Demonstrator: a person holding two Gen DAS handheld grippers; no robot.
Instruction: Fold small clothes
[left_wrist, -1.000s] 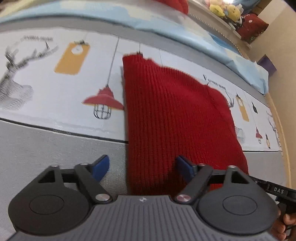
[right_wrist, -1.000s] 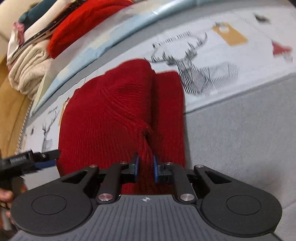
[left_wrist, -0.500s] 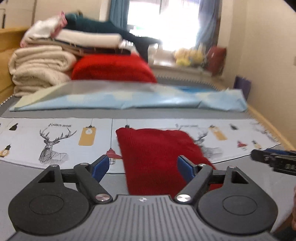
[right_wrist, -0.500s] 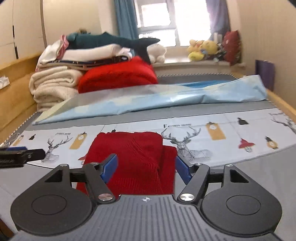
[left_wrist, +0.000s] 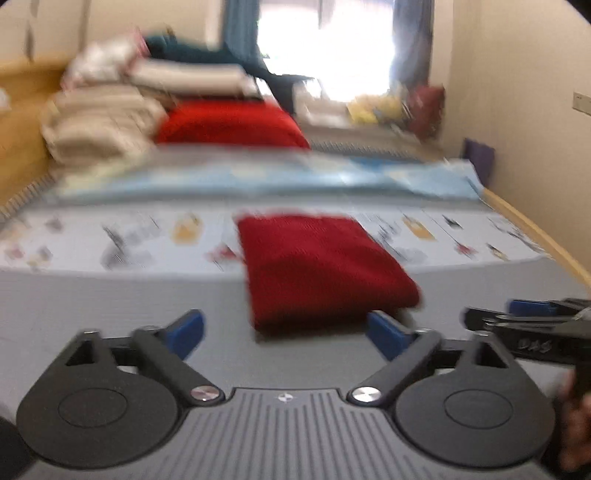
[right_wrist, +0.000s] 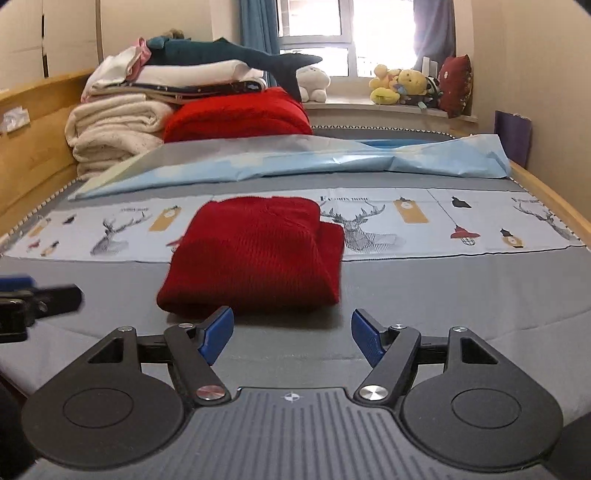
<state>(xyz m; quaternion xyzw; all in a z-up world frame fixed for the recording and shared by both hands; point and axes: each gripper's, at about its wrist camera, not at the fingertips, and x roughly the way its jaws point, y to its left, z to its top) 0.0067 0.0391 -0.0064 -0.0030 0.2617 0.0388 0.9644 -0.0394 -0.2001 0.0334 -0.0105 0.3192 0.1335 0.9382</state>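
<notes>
Red knitted sweater (right_wrist: 255, 254): lying folded on the bed (right_wrist: 461, 291), partly on the grey sheet and partly on the printed strip (right_wrist: 406, 221) showing deer and lamps; one folded layer sticking out along its right edge in the right wrist view.
Left gripper (left_wrist: 284, 332): jaws opening, standing wide with nothing between them; blue pads (left_wrist: 186, 330) hanging short of the sweater's near edge, not touching it; view blurring heavily.
Right gripper (right_wrist: 291, 336): jaws opening, spreading wide and gripping nothing; pads (right_wrist: 218, 332) hovering just before the sweater's near edge, apart from it.
Each gripper in the other's view: left one showing at the left edge of the right wrist view, right one showing at the right edge of the left wrist view, a hand (left_wrist: 576, 424) partly appearing below it.
Light blue sheet (right_wrist: 314, 162): lying crumpled across the bed beyond the printed strip.
Stack of folded bedding (right_wrist: 122, 122): sitting at the far left against the wooden bed frame (right_wrist: 33, 133), a red blanket (right_wrist: 240, 114) resting beside it, a dark plush shark (right_wrist: 236, 55) lying on top.
Windowsill: holding plush toys (right_wrist: 402, 86) and a dark red cushion (right_wrist: 456, 85) under the bright window.
</notes>
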